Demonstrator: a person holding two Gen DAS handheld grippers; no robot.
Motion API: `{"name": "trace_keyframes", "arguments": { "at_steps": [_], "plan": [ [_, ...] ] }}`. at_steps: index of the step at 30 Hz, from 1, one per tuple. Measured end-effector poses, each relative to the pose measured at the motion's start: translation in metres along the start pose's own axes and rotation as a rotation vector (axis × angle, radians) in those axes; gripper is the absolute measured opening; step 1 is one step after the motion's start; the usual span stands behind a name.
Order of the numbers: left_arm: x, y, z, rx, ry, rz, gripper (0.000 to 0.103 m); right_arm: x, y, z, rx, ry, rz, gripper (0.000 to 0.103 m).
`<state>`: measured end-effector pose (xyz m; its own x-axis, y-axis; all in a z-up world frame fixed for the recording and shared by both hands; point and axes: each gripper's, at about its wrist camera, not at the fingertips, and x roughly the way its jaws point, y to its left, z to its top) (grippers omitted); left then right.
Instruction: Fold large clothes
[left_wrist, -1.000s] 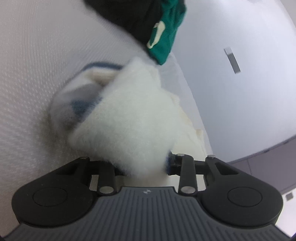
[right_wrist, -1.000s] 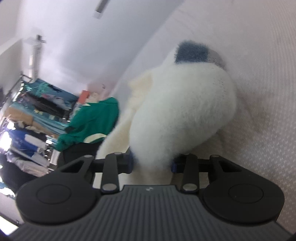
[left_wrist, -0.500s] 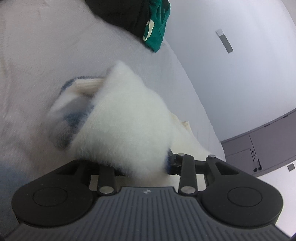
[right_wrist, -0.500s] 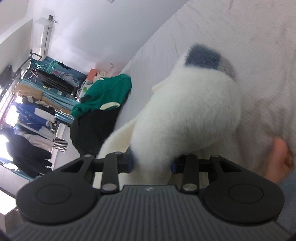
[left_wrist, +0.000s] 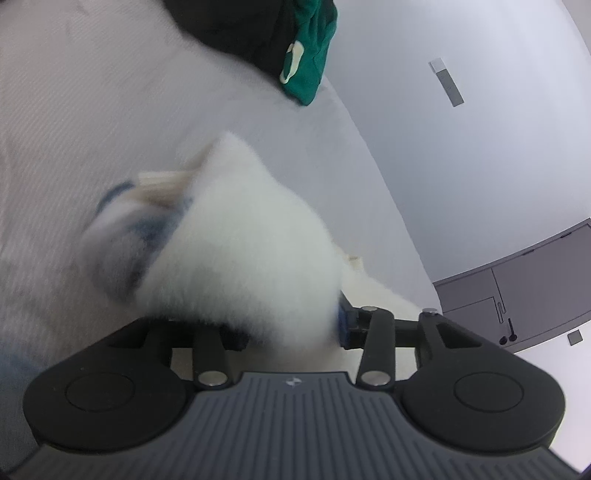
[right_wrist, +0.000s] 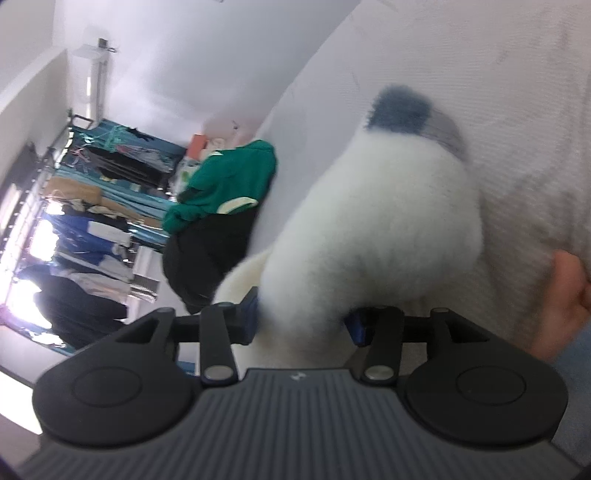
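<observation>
1 white fleece garment (left_wrist: 243, 254) with blue-grey patches fills the middle of both wrist views, bunched up above 1 pale textured bed cover (left_wrist: 74, 122); a ribbed cream hem shows at its left edge in the left view; the left gripper (left_wrist: 291, 325) has the fleece between its 2 fingers, the jaws have just been opening and stand at a middling width, the fabric still fills the gap and touches the blue pad on the right, though blur hides the left pad; in the right view 1 clothes rack (right_wrist: 74, 192) packed with hanging garments stands far left against the wall; next comes 1 heap of 2 garments at the far edge of the bed, 1 green sweatshirt (right_wrist: 229, 181) lying on 1 black garment (right_wrist: 207, 258); the right gripper (right_wrist: 303, 321) likewise has the white fleece between its 2 blue pads, its jaws have just been opening too, and the fabric still touches both pads; 1 bare hand (right_wrist: 569, 291) shows at the far right edge, beside the fleece
</observation>
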<state>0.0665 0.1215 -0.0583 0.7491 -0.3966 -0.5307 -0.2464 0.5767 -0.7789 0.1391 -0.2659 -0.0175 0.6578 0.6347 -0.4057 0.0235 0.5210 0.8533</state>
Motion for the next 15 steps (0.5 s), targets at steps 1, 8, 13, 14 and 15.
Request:
{"name": "trace_keyframes", "arguments": {
  "at_steps": [1, 8, 13, 14, 15],
  "plan": [
    [0.002, -0.003, 0.004, 0.0, -0.001, -0.003, 0.051, 0.003, 0.002, 0.004, 0.001, -0.001, 0.012, 0.053],
    [0.025, -0.035, 0.035, 0.037, -0.041, -0.015, 0.069, 0.026, 0.007, 0.028, 0.069, -0.028, 0.086, 0.066],
    [0.053, -0.048, 0.056, 0.078, -0.093, -0.015, 0.071, 0.046, 0.007, 0.048, 0.081, -0.051, 0.109, 0.075],
    [0.06, -0.05, 0.06, 0.088, -0.106, -0.014, 0.072, 0.053, 0.007, 0.053, 0.076, -0.061, 0.098, 0.075],
    [0.067, -0.052, 0.064, 0.101, -0.118, -0.01, 0.072, 0.061, 0.007, 0.058, 0.071, -0.068, 0.09, 0.075]
  ]
}}
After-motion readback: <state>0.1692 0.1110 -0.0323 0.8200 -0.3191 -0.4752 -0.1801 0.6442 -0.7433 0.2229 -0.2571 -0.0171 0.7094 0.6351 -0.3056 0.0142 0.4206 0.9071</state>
